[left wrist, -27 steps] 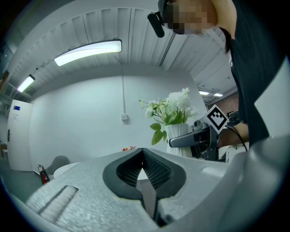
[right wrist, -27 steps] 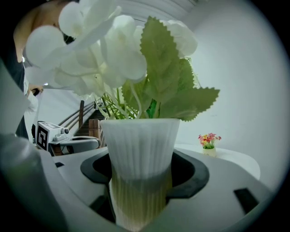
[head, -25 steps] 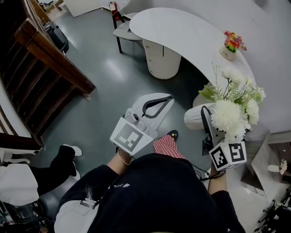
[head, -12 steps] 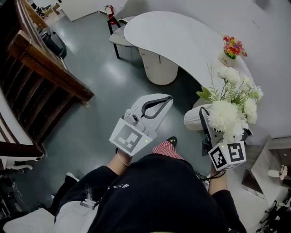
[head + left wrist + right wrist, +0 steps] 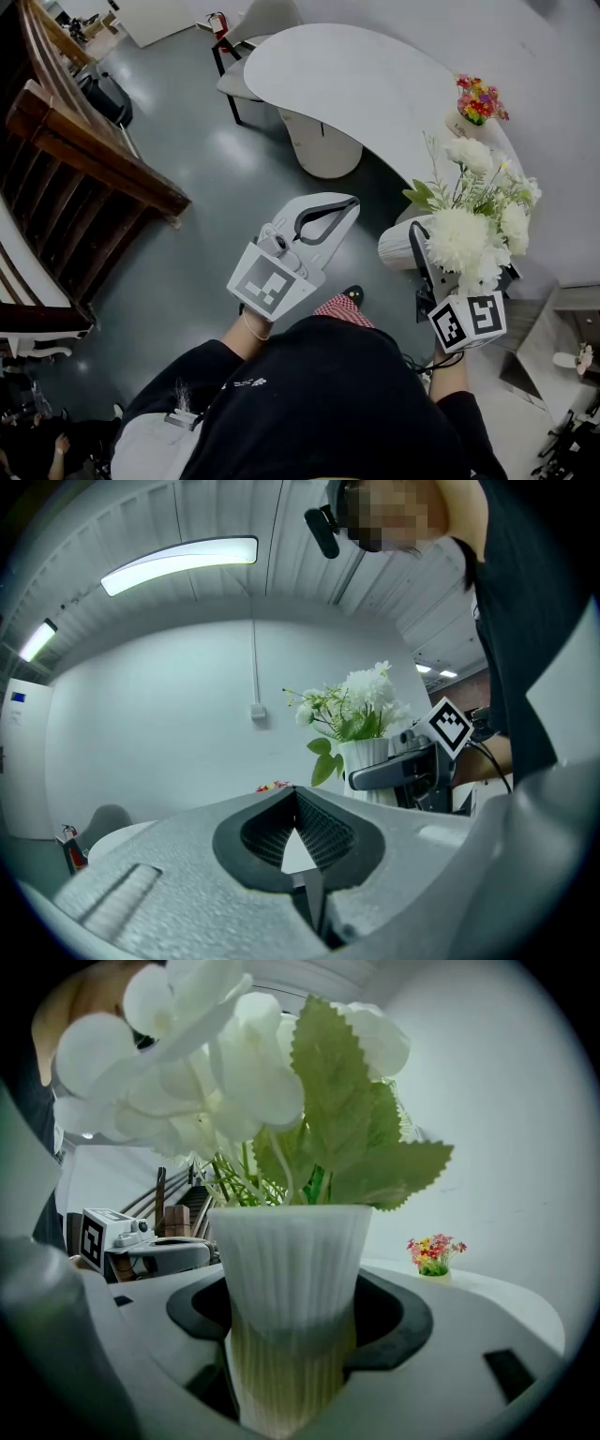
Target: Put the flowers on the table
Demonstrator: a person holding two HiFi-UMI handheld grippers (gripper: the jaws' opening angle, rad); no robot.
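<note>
R gripper, lower right of the head view, has its jaws clamped on the white ribbed vase of flowers (held up, not on the tabletop at upper centre). L gripper, mid-frame: jaws closed, nothing between.

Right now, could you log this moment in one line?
right gripper: shut on vase | left gripper: shut, empty | vase: not on table

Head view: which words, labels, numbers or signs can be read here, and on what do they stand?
No text is readable.
Small flower pot: dark marks, too small to read.
Black top: white print, too small to read.
Marker cubes: square patterns only, no words.
</note>
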